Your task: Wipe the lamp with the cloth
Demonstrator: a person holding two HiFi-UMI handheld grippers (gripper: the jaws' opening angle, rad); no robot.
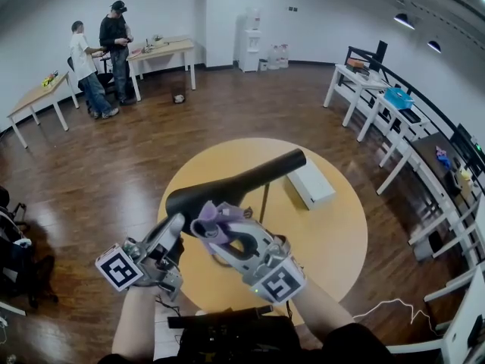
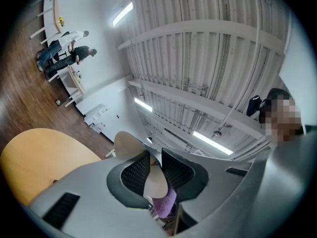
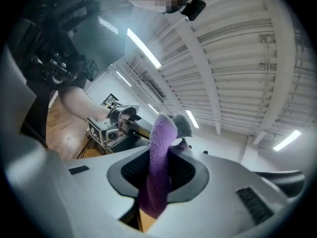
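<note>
Right gripper [image 1: 221, 233] pinches purple cloth [image 1: 217, 217], touching lamp [image 1: 250, 179]; left gripper [image 1: 176, 232] clamps lamp's near end; lamp stretches away up-right

Mid-table lamp [image 1: 250, 179], white box [image 1: 311, 184] behind it, right side open

You're in a big open lab/office-type rm, not a home. Dark glossy wood-plank floor [image 1: 114, 173], plain white walls [image 1: 318, 14], ribbed white panel ceiling [image 2: 208, 43] w/ long strip lights [image 2: 212, 142]. Light-wood worktables on white legs [image 1: 163, 49] line the far side. The white-framed desks at right [image 1: 364, 89] carry black monitors [image 1: 377, 51] & small gear. A tall white water dispenser [image 1: 251, 44] stands at the far wall. Two people [image 1: 115, 44] stand by a far table. A round tan-topped table [image 1: 333, 233] sits right in front of you.
</note>
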